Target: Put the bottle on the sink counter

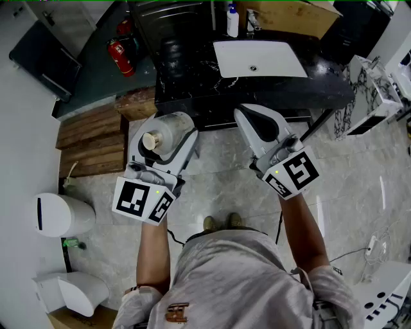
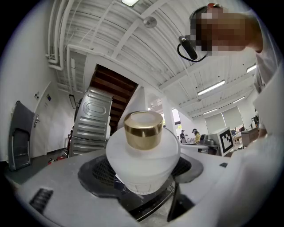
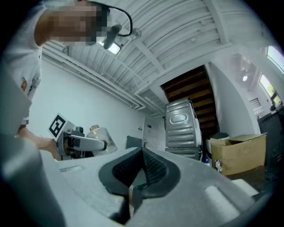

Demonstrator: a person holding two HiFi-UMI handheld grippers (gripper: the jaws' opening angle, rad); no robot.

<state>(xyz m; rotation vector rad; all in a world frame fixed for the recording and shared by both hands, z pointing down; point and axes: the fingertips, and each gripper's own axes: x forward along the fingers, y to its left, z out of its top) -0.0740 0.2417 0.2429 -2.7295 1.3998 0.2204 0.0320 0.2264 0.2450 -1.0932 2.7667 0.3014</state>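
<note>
A frosted white bottle (image 1: 172, 126) with a gold cap (image 1: 151, 140) lies held in my left gripper (image 1: 168, 136), which is shut on its wide body. In the left gripper view the bottle (image 2: 143, 159) fills the space between the jaws, cap (image 2: 143, 129) pointing towards the camera. My right gripper (image 1: 255, 122) is shut with nothing in it; its pads (image 3: 153, 166) meet at the tips. Both grippers hang over the floor, just short of the black sink counter (image 1: 192, 77) with its white basin (image 1: 282, 61). The right gripper view shows the bottle (image 3: 100, 134) off to the left.
A small white bottle (image 1: 232, 22) stands at the counter's back edge, beside a cardboard box (image 1: 302, 16). Wooden steps (image 1: 90, 138) and a red fire extinguisher (image 1: 120, 56) lie to the left. A white bin (image 1: 61, 215) stands at lower left.
</note>
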